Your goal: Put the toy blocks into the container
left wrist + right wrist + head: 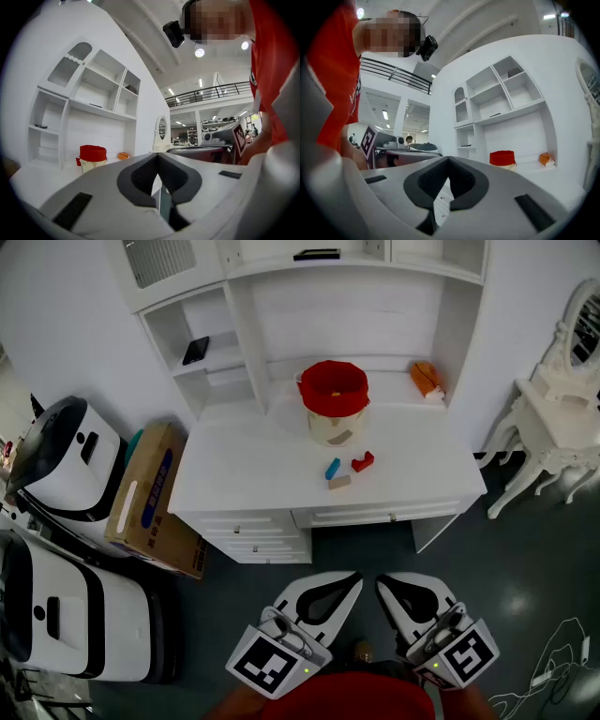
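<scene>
Three toy blocks lie on the white desk (244, 465): a blue block (333, 469), a red block (363, 462) and a tan block (339, 482), just in front of the container (335, 401), a cream bucket with a red rim. That container (92, 158) shows far off in the left gripper view, and the container (502, 159) likewise in the right gripper view. My left gripper (353, 579) and right gripper (382, 583) are held low in front of the desk, well short of the blocks. Both are shut and hold nothing.
A cardboard box (150, 498) leans left of the desk, beside white machines (61, 460). An orange toy (427, 379) sits at the desk's back right. A white dressing table (558, 418) stands to the right. Drawers (309, 519) face me.
</scene>
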Action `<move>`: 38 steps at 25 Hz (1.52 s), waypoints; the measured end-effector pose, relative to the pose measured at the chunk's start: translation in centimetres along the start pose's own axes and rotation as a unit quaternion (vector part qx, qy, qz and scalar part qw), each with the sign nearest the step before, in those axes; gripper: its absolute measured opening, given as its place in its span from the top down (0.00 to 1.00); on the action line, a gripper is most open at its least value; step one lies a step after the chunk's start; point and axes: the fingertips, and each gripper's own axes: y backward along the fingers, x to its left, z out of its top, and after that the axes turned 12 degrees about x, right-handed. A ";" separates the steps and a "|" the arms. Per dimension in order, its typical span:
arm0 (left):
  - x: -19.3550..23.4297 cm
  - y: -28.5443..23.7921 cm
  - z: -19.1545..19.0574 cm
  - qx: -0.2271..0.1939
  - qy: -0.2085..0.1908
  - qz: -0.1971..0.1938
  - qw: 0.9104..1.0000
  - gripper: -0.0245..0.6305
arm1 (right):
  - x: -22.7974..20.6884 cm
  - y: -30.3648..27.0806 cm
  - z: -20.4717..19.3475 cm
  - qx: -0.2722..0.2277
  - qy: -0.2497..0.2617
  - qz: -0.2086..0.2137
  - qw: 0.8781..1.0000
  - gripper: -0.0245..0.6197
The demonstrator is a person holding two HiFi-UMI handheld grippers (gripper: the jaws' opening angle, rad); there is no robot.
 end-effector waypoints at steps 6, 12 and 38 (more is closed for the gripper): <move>-0.1 -0.1 -0.1 0.003 0.005 0.000 1.000 0.94 | 0.0 0.0 0.0 0.001 0.000 0.004 1.000 0.95; 0.3 0.1 -0.2 0.003 0.007 0.004 1.000 0.94 | 0.0 -0.5 0.0 0.002 0.000 0.007 1.000 0.95; 8.8 0.5 -0.9 -0.032 0.019 0.013 0.999 0.94 | -0.7 -8.2 -0.1 0.033 0.005 -0.052 0.998 0.95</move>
